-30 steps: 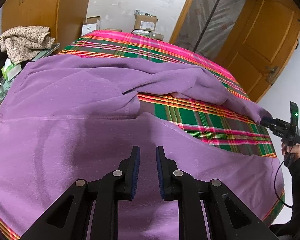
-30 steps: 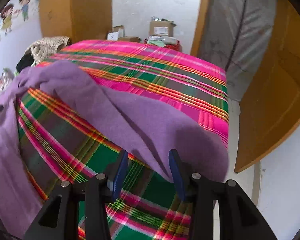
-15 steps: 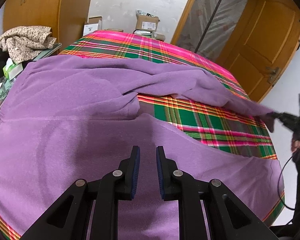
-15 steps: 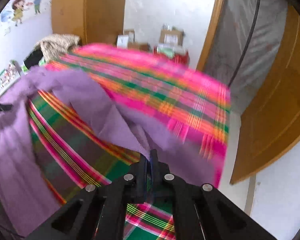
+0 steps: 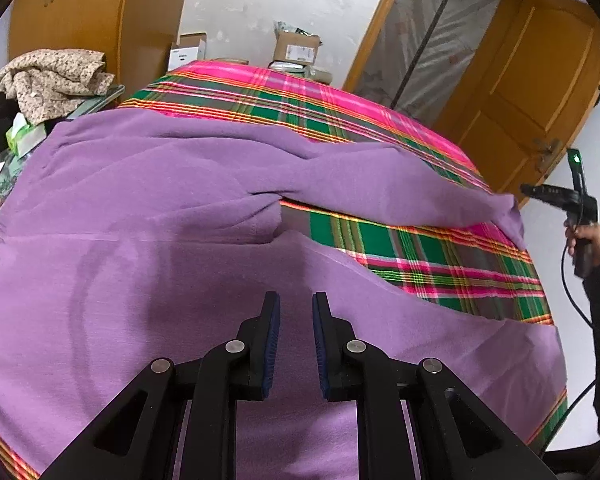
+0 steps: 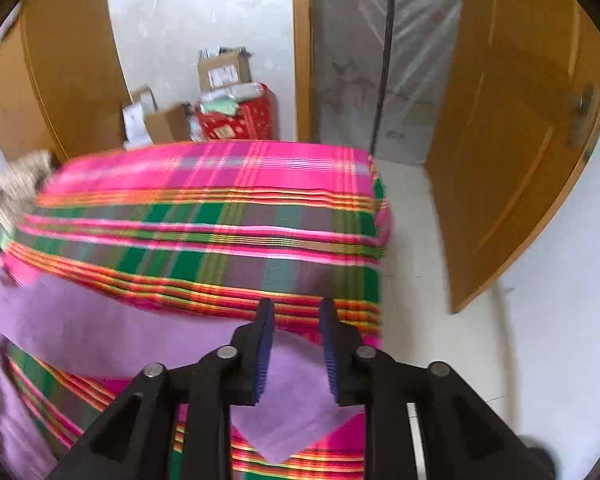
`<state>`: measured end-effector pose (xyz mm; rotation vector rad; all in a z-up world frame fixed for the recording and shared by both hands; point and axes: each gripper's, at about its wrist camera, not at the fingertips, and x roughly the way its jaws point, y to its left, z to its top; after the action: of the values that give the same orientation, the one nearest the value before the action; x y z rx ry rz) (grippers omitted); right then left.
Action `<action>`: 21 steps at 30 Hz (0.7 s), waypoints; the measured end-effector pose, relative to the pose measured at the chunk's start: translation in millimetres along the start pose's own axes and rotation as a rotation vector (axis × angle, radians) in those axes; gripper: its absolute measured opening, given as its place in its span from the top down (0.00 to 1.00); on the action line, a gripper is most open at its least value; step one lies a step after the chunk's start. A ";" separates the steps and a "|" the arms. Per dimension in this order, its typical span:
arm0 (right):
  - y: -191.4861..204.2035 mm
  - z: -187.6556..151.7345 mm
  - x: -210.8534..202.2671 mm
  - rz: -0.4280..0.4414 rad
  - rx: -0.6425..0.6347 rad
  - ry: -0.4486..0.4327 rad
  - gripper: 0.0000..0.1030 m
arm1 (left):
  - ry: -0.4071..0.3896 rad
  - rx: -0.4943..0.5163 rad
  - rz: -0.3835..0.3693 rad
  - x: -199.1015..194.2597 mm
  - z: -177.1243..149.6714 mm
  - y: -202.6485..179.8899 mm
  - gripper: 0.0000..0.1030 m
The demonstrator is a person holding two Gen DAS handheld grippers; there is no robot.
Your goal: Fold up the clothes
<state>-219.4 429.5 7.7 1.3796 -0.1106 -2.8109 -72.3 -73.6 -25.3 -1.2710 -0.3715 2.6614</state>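
Two pairs of tongs are working over one purple garment (image 5: 148, 208) on the bed (image 5: 284, 100), and you are holding one pair in each hand.

Through the left wrist camera, your left tongs (image 5: 296, 320) are hovering over the garment's body at 6 o'clock, their blue pads standing a narrow gap apart with nothing pinched between them. The garment is lying spread across the near half of the plaid bedcover, and one long sleeve is running out toward 3 o'clock, its end resting at the bed's edge. Just beyond that end, your right tongs (image 5: 530, 190) are showing at 3 o'clock, clear of the cloth, with your hand (image 5: 586, 236) wrapped round the handle. A heap of beige clothing (image 5: 48, 76) is sitting at 10 o'clock, and cardboard boxes (image 5: 296, 48) are standing at 12 o'clock.

Through the right wrist camera, which is blurred, your right tongs (image 6: 297, 326) are standing parted, having just been opening. The sleeve end (image 6: 292, 420) is lying below and between the pads at 6 o'clock, flat on the bedcover, not pressed by them. A wooden door (image 6: 512, 152) is standing at 2 o'clock.
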 end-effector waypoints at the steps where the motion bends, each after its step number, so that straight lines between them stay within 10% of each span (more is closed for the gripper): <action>1: -4.6 -5.9 -3.1 -0.002 0.019 -0.014 0.68 | -0.001 -0.004 0.002 0.4 0.5 0.8 0.84; 19: -30.5 -99.8 18.9 0.094 0.424 0.004 0.57 | -0.022 0.015 -0.019 -2.2 4.1 -15.4 0.84; 21: -19.7 -93.4 22.5 0.025 0.377 0.009 0.71 | -0.025 0.011 -0.017 -3.8 4.3 -14.9 0.84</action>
<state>-158.8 442.7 -68.3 1.4339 -0.6832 -2.8648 -72.6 -61.0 -15.5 -1.2273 -0.3686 2.6637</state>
